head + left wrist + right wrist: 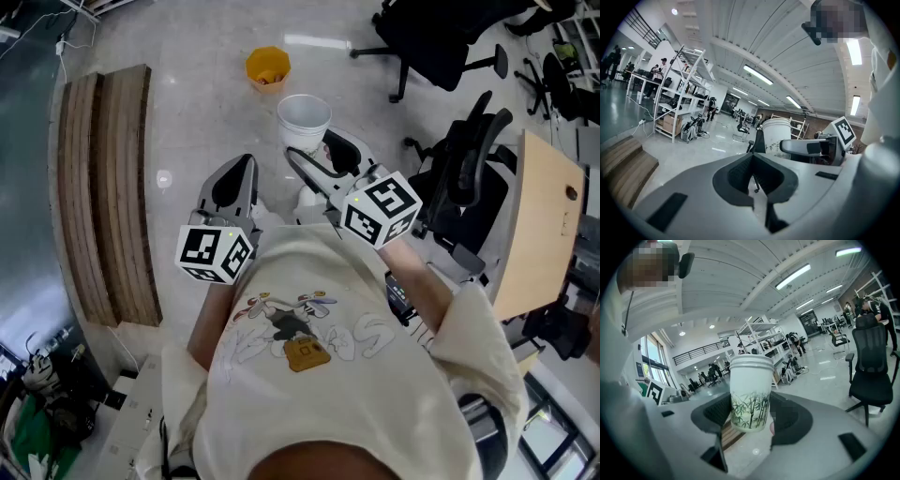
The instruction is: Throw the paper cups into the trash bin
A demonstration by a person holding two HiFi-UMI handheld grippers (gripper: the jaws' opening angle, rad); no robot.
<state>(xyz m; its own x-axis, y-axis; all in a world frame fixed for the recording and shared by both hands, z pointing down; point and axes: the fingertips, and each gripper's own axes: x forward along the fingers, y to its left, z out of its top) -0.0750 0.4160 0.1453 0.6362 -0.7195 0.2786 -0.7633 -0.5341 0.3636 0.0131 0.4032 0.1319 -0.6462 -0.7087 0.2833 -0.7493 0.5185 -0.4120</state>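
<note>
A white paper cup (304, 120) with a bamboo print stands upright in the air between the jaws of my right gripper (319, 152), which is shut on its lower part. The right gripper view shows the cup (750, 394) filling the gap between the two jaws of my right gripper (750, 422). My left gripper (236, 180) hangs just to the left, its jaws together with nothing in them; in its own view my left gripper (754, 180) looks past the cup (777, 136). A small orange trash bin (267, 67) stands on the floor beyond the cup.
Stepped wooden boards (103, 187) lie along the floor at the left. Black office chairs (441, 42) (469, 187) stand at the right, next to a wooden tabletop (539, 225). Shelving and people show far off in the hall.
</note>
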